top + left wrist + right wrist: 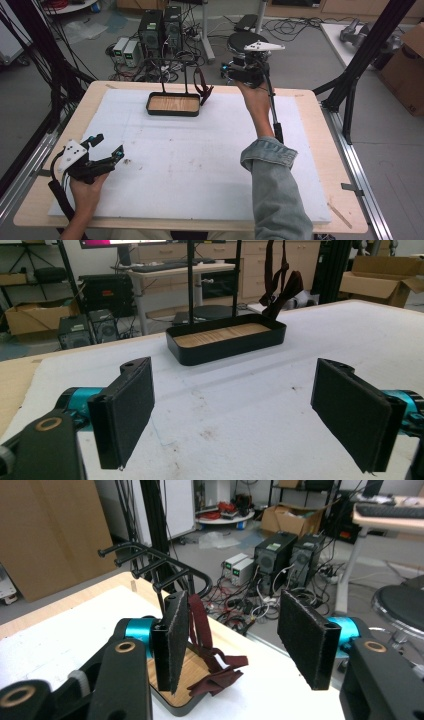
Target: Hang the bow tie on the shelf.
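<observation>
Nearest the person, at the left front of the worktop (pixel 200 165), the left gripper (pixel 107 150) rests low over the white pad, held in a bare hand. Its jaws stand wide apart with nothing between them; in the left gripper view they frame bare, slightly stained white surface, with the left gripper (pixel 232 410) aimed toward the far edge.

Farther along, a denim sleeve (pixel 272 170) reaches up the right side of the pad, and the person's other hand holds the right gripper (pixel 227 70) raised at the far edge of the worktop. Its jaws are also parted and empty. In the right gripper view, the right gripper (pixel 232 642) looks down past the far end of the tray.

Toward the far edge, left of that gripper, sits a black tray (pixel 172 105) with a wooden floor, nothing lying on the wood. A black rack (pixel 175 67) of thin bars and hooks rises from it. A dark red cloth (pixel 203 89) hangs from the rack at the tray's right end, its lower part crumpled over the tray's rim (pixel 215 672). The gripper is near the cloth but not touching it.

Beyond the worktop, computer towers (pixel 160 27) and tangled cables sit on the floor.
</observation>
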`<action>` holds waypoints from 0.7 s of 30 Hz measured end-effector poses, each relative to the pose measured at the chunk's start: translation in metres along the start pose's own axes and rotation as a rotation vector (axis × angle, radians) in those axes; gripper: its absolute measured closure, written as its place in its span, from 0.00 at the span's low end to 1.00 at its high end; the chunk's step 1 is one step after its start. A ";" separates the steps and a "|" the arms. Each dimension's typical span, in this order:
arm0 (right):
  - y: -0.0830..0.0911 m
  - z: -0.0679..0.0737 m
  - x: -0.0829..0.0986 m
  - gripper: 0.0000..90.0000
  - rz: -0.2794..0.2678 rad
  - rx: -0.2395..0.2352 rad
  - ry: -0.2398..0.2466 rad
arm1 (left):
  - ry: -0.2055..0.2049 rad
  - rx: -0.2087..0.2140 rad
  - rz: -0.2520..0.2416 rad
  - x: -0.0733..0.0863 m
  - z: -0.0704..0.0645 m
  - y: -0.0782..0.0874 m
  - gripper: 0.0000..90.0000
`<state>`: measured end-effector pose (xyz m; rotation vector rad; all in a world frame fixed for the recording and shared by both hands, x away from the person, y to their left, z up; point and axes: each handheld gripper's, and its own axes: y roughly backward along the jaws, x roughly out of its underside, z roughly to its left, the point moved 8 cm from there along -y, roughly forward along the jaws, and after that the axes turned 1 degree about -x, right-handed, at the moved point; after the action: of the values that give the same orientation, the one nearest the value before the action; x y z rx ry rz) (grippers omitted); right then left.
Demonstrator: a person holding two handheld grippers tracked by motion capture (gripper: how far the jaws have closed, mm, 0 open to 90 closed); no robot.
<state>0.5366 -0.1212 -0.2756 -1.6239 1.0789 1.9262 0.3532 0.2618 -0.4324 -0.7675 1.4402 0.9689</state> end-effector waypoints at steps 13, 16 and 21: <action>0.061 -0.006 -0.010 0.34 -0.111 0.038 -0.001 | 0.001 -0.002 0.001 0.000 0.000 0.000 0.20; 0.075 -0.007 -0.008 0.31 -0.123 0.053 -0.008 | -0.005 -0.001 0.003 0.000 -0.001 0.000 0.20; 0.097 -0.009 -0.008 0.27 -0.164 0.077 -0.003 | -0.005 -0.002 0.003 0.000 -0.001 0.000 0.20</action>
<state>0.4737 -0.1872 -0.2392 -1.6134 0.9743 1.7600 0.3527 0.2614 -0.4325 -0.7639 1.4369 0.9743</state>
